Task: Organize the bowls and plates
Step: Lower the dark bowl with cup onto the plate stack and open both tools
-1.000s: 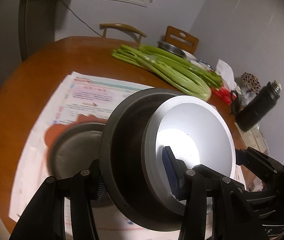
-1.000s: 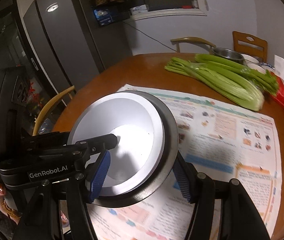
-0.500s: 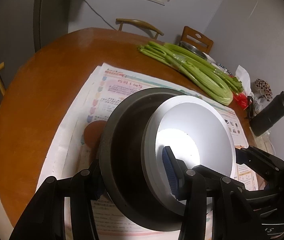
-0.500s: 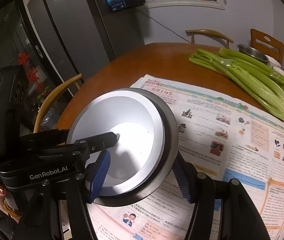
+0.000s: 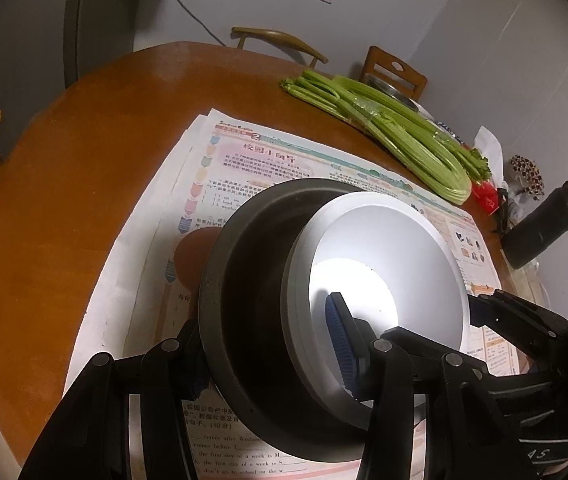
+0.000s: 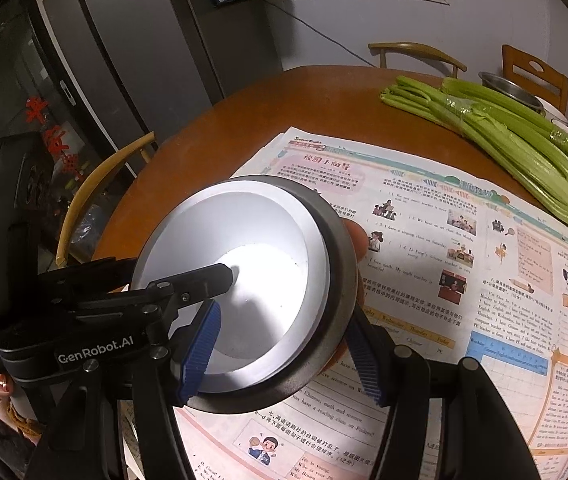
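A white bowl (image 5: 388,280) sits nested inside a dark grey bowl (image 5: 252,292), and both are held above the newspaper. My left gripper (image 5: 268,356) is shut on the near rim of the stack, one blue pad (image 5: 340,340) inside the white bowl. My right gripper (image 6: 284,352) is shut on the same stack (image 6: 244,280) from the other side, one blue pad (image 6: 200,356) inside the white bowl (image 6: 240,256) and one outside the dark bowl (image 6: 336,280). Each gripper's black body shows in the other's view.
Newspaper (image 6: 464,280) covers the near part of the round wooden table (image 5: 64,168). Celery (image 5: 384,128), a metal bowl (image 6: 512,92), a black bottle (image 5: 540,228) and small items lie at the far right. Chairs (image 6: 100,184) stand around the table; a fridge (image 6: 116,60) stands at left.
The stacked bowls, held by both grippers, have been lifted and carried away from a dark plate that lay on the newspaper; that plate is now out of view.
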Demonstrator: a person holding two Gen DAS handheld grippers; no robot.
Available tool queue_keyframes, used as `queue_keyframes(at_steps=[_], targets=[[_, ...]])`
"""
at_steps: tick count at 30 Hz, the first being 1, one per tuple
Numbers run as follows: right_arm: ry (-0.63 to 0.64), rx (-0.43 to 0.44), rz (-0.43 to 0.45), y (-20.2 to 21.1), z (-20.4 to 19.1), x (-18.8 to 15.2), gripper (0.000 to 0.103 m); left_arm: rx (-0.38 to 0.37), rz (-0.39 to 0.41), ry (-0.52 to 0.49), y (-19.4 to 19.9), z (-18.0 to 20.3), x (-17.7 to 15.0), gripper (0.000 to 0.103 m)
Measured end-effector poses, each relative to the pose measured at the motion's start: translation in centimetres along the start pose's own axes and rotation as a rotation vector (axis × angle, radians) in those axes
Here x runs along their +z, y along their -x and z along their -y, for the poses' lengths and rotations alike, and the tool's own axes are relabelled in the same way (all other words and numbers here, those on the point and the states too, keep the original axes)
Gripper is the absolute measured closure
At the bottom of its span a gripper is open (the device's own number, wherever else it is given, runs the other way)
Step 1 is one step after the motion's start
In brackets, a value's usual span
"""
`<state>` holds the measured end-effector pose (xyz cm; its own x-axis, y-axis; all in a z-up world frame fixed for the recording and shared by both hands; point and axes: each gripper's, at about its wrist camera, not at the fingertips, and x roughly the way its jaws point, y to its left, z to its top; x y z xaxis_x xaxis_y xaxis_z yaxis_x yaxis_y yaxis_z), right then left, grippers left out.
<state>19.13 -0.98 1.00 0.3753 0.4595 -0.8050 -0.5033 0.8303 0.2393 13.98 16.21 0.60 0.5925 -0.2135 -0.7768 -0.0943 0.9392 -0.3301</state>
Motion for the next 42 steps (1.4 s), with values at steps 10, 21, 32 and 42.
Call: queue_keyframes(at_steps=[10,21,32,42], targets=[[-0.018,-0.021,0.008,0.0,0.4,-0.2,0.04,0.028,0.015,-0.018,0.4,0.5,-0.2,0.051],[0.001,-0.072,0.058,1.4,0.5,-0.3,0.04,0.082,0.057,-0.019,2.2,0.6,-0.4,0.051],[0.003,-0.076,0.099,3.1,0.4,-0.6,0.04,0.182,0.168,-0.025,6.1,1.0,-0.3,0.051],[-0.005,-0.1,0.182,7.0,1.3,-2.3,0.04,0.193,0.238,-0.042,8.5,4.4,-2.5,0.04]])
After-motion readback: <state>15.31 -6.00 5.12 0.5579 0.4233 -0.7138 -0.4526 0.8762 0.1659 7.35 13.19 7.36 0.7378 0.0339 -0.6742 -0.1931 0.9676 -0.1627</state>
